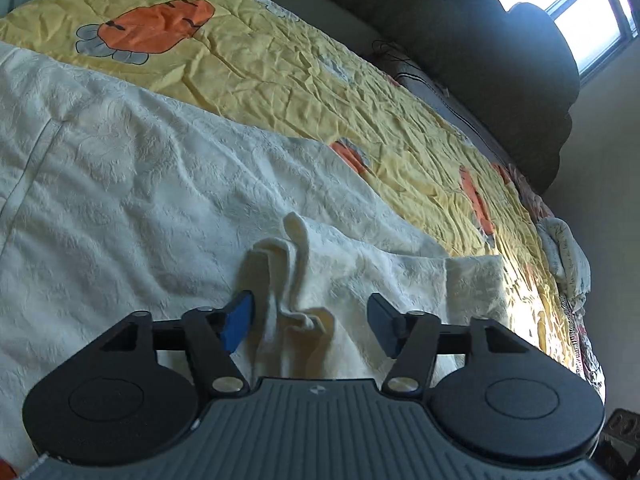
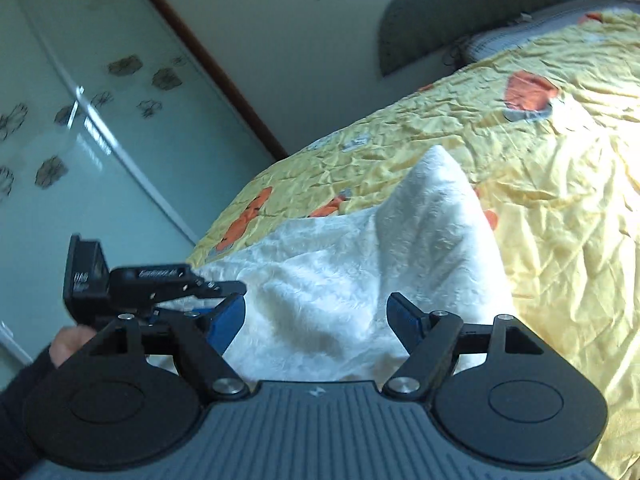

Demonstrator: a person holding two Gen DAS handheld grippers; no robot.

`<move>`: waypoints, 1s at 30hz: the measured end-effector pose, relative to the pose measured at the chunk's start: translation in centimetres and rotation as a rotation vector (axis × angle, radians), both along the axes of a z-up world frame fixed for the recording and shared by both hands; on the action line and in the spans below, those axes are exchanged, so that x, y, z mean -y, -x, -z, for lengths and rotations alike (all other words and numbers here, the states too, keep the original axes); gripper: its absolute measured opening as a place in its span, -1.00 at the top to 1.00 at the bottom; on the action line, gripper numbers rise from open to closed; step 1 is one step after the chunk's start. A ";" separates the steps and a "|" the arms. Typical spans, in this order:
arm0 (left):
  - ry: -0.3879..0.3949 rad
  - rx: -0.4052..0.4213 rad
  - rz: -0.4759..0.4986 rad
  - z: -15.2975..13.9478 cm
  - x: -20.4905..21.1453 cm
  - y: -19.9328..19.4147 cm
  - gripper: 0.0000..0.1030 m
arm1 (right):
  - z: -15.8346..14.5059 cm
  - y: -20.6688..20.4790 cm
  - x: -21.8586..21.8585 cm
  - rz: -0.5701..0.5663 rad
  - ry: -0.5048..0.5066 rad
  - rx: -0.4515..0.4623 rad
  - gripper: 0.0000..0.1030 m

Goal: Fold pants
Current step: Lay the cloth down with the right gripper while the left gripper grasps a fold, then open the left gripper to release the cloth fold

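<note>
Left gripper (image 1: 310,322) sits lowest in its own view, blue pads spread. A bunched fold of the cream pants (image 1: 168,184) stands between the pads; the left pad looks close to it or touching, the right pad is clear. Nothing pinched.

Right gripper (image 2: 316,320) also has its pads spread, cream cloth beyond the gap, no contact visible.

Pants lie spread on the yellow carrot-print bedspread (image 1: 280,68), covering the near side of the bed. One corner of the pants peaks up toward the middle of the bed in the right wrist view; the far side of the bed is bare bedspread up to the dark headboard (image 1: 500,64).

Risks, my read:
- Bunched ridge at the left gripper is loose. If the pads close on it, they grab several layers and the fold goes crooked.
- The raised corner is unsupported; it may flop sideways and misalign the edges.
- Bedspread is crumpled and soft, so a low pinch could catch it along with the pants.

Pose: left gripper angled down at the cloth. Right gripper is shallower and rolled, so its view is tilted. The person's left hand (image 2: 70,340), dark sleeve, shows at that view's left edge behind the other tool.
</note>
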State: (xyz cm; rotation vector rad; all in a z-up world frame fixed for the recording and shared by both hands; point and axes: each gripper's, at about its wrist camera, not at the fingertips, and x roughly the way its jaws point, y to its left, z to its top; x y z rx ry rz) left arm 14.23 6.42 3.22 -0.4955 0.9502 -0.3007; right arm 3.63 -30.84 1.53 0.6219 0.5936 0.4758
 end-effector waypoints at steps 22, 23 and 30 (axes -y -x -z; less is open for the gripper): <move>-0.320 0.107 0.117 -0.7 2.2 4.5 0.51 | 1.6 -1.1 0.4 -0.085 0.013 -0.132 -0.51; -0.341 0.122 0.122 -1.3 2.4 4.7 0.51 | 0.9 -1.5 1.1 -0.072 -0.003 -0.115 -0.51; -0.297 0.325 0.115 -6.2 4.1 4.7 0.19 | -2.2 -8.2 3.6 -0.044 -0.170 -0.092 -0.70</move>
